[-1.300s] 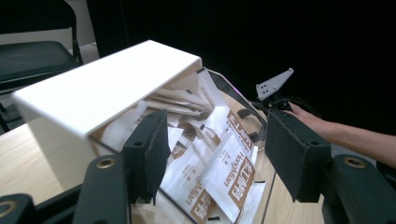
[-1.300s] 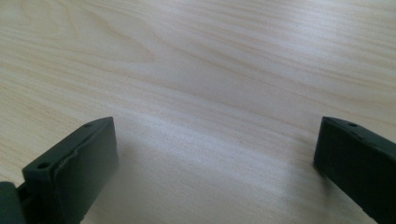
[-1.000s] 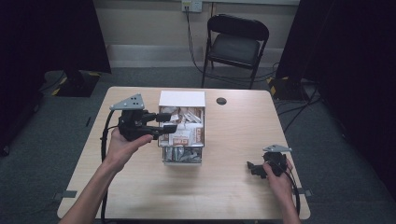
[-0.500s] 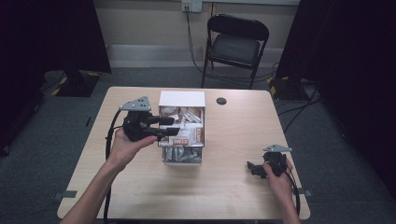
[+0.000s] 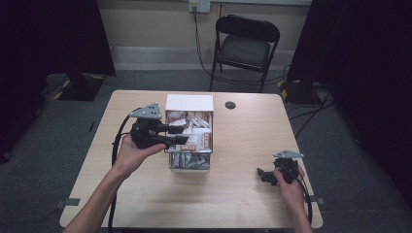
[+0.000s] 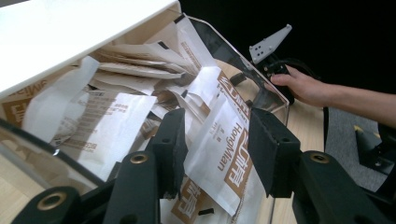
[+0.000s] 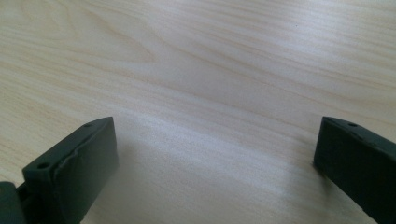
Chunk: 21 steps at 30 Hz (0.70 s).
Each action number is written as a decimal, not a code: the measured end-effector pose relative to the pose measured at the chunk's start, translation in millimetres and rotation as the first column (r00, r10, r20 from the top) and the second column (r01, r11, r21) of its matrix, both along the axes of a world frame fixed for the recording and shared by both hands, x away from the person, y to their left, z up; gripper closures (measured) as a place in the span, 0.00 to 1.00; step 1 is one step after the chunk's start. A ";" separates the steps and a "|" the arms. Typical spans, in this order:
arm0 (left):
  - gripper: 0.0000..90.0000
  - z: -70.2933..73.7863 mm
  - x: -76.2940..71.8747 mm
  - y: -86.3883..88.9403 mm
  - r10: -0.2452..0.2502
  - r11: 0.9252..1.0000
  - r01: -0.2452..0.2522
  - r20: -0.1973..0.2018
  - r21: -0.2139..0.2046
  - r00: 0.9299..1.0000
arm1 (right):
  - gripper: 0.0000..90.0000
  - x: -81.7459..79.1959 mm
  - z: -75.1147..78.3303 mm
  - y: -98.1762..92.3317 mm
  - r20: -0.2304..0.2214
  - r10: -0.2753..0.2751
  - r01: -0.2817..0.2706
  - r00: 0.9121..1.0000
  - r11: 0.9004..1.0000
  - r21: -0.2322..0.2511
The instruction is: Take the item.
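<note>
A clear box (image 5: 189, 165) with a white lid (image 5: 189, 103) stands mid-table, packed with white and brown sachets. My left gripper (image 5: 178, 135) reaches into it from the left. In the left gripper view its jaws have just been closing and straddle a white sachet printed "HongMian" (image 6: 223, 154); the left gripper (image 6: 218, 119) still shows gaps at the pads (image 6: 275, 154), so it is open. My right gripper (image 5: 263, 174) rests at the table's right front, held by a hand. In its own view the right gripper (image 7: 215, 140) stands wide open over bare wood.
A small black round disc (image 5: 230, 105) lies on the table behind the box. A black folding chair (image 5: 245, 46) stands beyond the far edge. The other hand and its gripper (image 6: 275, 65) are visible past the box's clear wall (image 6: 243, 70).
The left gripper has edged right, further into the box, and its jaws have narrowed around a sachet. The right hand has not moved.
</note>
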<state>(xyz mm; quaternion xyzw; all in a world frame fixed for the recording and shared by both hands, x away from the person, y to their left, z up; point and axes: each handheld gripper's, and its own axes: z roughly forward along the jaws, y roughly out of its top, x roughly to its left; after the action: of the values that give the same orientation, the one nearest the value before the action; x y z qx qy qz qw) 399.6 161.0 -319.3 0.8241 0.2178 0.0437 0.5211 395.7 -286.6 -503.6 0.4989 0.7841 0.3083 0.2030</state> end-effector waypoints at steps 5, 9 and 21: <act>0.71 1.0 -0.2 3.3 -0.018 0.999 0.018 -0.010 -0.040 1.000 | 0.00 0.0 0.0 0.0 0.000 0.000 0.000 1.000 1.000 0.000; 0.73 0.4 -1.0 5.1 -0.050 0.996 0.049 -0.017 -0.068 0.999 | 0.00 0.0 0.0 0.0 0.000 0.000 0.000 1.000 1.000 0.000; 0.77 -1.1 -5.6 -2.0 -0.132 0.989 0.131 -0.018 -0.069 0.991 | 0.00 0.0 0.0 0.1 0.000 -0.001 0.001 1.000 1.000 0.000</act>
<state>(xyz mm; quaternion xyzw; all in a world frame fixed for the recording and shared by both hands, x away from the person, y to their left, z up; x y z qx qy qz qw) 394.0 159.0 -320.5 0.8190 0.1700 -0.0073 0.5479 395.7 -286.5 -503.6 0.4991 0.7839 0.3083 0.2032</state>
